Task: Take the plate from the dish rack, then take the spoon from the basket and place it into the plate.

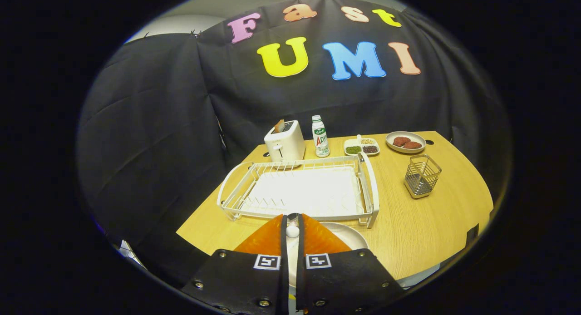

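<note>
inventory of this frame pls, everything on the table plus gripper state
table: 1, light wood, under everything
dish rack: 1, white, no dishes in it, mid-table ahead of the fingers
plate: 1, white, below the fingers, near side of rack
spoon: 1, white, between the fingers
basket: 1, metal mesh, right of rack
toaster: 1, white, beyond rack
bottle: 1, white with green label, beside toaster
divided dish: 1, white, seeds inside
far plate: 1, white, two brown patties
gripper: 1, fingers closed on spoon
</note>
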`<state>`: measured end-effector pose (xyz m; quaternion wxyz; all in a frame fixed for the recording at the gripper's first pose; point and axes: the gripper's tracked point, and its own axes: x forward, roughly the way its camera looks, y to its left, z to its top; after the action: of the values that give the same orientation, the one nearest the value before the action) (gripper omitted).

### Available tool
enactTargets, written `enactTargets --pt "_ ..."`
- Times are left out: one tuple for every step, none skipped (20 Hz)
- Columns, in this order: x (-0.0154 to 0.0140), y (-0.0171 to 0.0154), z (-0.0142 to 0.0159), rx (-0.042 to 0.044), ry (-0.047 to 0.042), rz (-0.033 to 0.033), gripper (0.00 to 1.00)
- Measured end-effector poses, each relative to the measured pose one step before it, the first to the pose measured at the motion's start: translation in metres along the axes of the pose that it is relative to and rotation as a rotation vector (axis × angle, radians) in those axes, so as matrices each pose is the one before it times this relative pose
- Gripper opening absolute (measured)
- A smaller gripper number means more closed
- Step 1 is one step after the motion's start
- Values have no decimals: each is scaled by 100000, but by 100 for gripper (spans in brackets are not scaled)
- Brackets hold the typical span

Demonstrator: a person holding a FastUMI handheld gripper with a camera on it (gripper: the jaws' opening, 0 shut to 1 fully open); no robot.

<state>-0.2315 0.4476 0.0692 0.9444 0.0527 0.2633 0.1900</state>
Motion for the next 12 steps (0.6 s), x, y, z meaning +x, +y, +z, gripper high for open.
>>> enactTargets --pt "-14 39 -132 839 -190 602 6" --pt "-63 -137 79 567 -206 165 6" --pt "-27 -39 -89 177 -133 330 6" --pt "-66 -49 176 -487 -356 29 6" --pt "-91 -84 -30 -804 -10 -101 6" --pt "-112 25 81 -608 -54 290 6" --pt "-119 10 -135 -338 51 294 6" --pt "-131 67 -98 -30 243 339 6" --pt "-66 55 -254 173 254 214 6" --pt "-131 -23 -151 239 188 258 6" --pt "-134 37 -313 302 435 -92 6" --pt "-22 -18 -272 248 543 173 6"
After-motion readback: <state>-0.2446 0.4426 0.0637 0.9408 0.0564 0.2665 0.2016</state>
